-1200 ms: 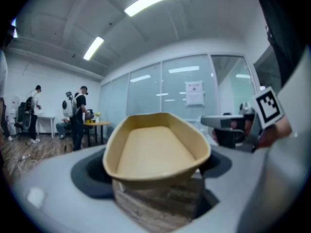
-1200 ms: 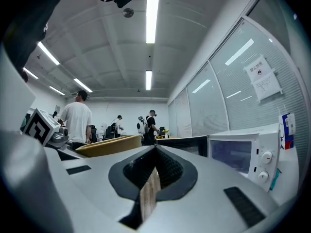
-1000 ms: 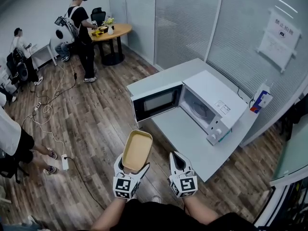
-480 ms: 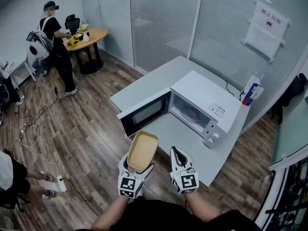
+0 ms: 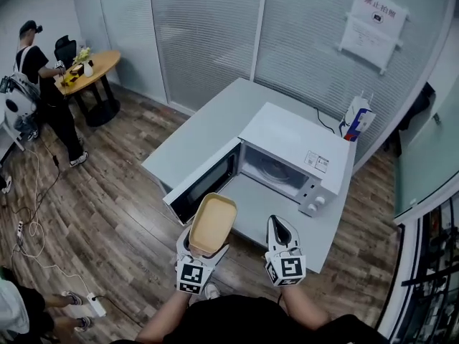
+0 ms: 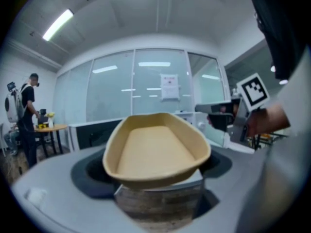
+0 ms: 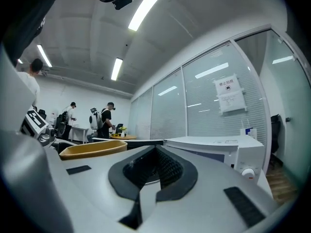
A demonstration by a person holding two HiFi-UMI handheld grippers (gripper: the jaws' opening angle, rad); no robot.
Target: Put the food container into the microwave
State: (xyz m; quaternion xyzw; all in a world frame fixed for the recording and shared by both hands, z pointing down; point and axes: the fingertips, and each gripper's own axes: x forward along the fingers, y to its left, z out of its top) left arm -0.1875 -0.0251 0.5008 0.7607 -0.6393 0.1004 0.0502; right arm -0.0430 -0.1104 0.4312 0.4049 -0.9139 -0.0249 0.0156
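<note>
A tan, empty food container [image 5: 213,223] is held by its near end in my left gripper [image 5: 193,260], whose jaws are shut on it; it also fills the left gripper view as a shallow tan tray [image 6: 155,149]. The white microwave [image 5: 294,145] stands on a pale grey table [image 5: 208,127] ahead, its door [image 5: 202,183] swung open to the left and the cavity [image 5: 271,170] bare. My right gripper [image 5: 281,236] hovers beside the container over the table's near edge, jaws shut and empty. The right gripper view shows the container [image 7: 92,149] to its left and the microwave [image 7: 218,147] ahead.
A blue and white carton [image 5: 355,120] stands on the table behind the microwave. Frosted glass walls run behind the table. Far left, a person [image 5: 43,84] stands at a round wooden table [image 5: 90,70]. Cables and a power strip [image 5: 82,308] lie on the wood floor.
The view has swung and closed in on the microwave, which now lies straight ahead. Both grippers kept their pose, the left still holding the container.
</note>
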